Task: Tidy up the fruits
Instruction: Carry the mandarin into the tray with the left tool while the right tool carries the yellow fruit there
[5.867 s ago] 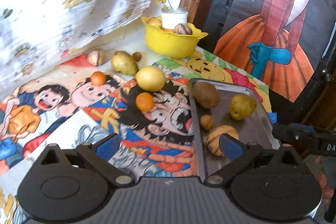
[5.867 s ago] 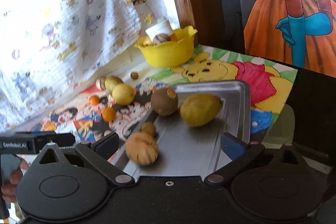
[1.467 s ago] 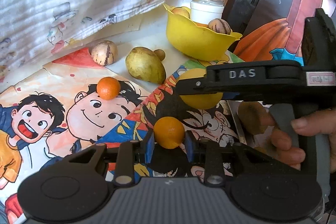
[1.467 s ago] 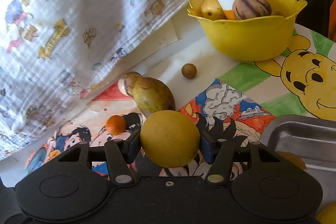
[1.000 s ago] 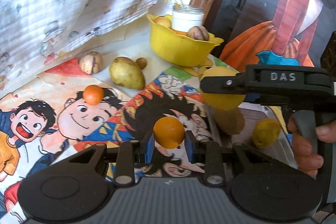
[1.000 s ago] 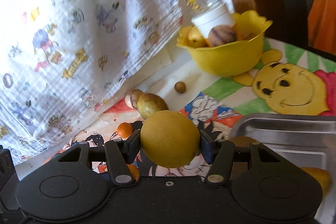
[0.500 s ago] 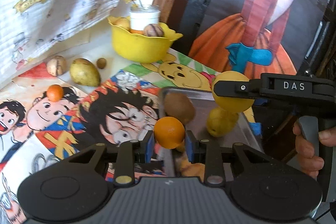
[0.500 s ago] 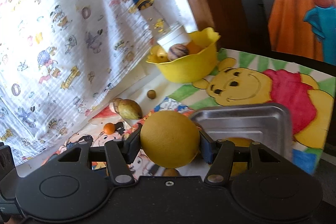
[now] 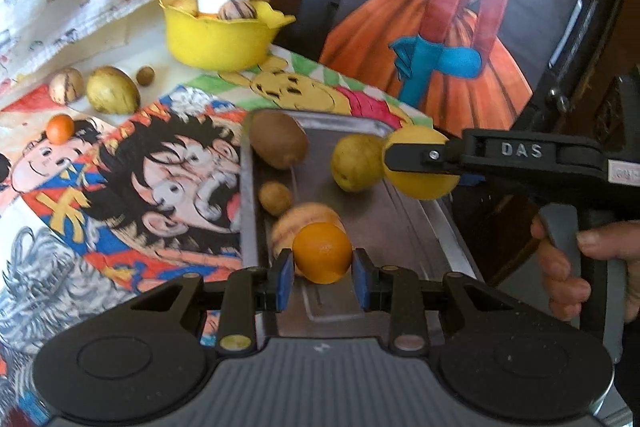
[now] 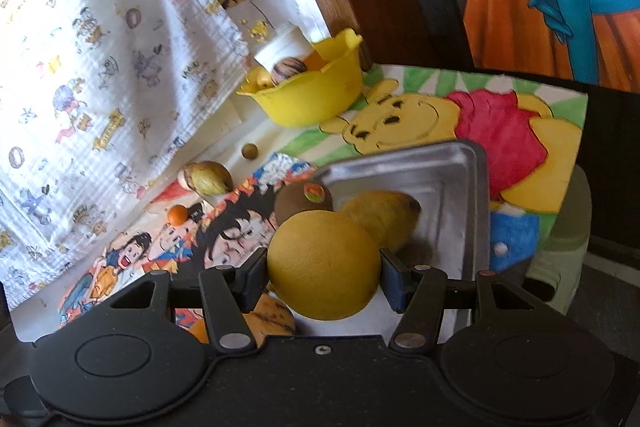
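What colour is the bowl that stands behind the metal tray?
The bowl is bright yellow, shown best in the left wrist view.

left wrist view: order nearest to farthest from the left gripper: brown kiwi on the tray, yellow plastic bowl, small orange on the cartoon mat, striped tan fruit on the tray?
From the left gripper, shut on an orange fruit:
1. Striped tan fruit, just behind it on the metal tray.
2. Brown kiwi, tray's far left corner.
3. Small orange, far left on the cartoon mat.
4. Yellow plastic bowl, at the back.

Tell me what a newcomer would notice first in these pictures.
Two fruits are held above the metal tray: the left hand-held gripper clamps a small orange, and the right hand-held gripper clamps a large yellow citrus fruit. A yellow bowl of fruit stands behind.
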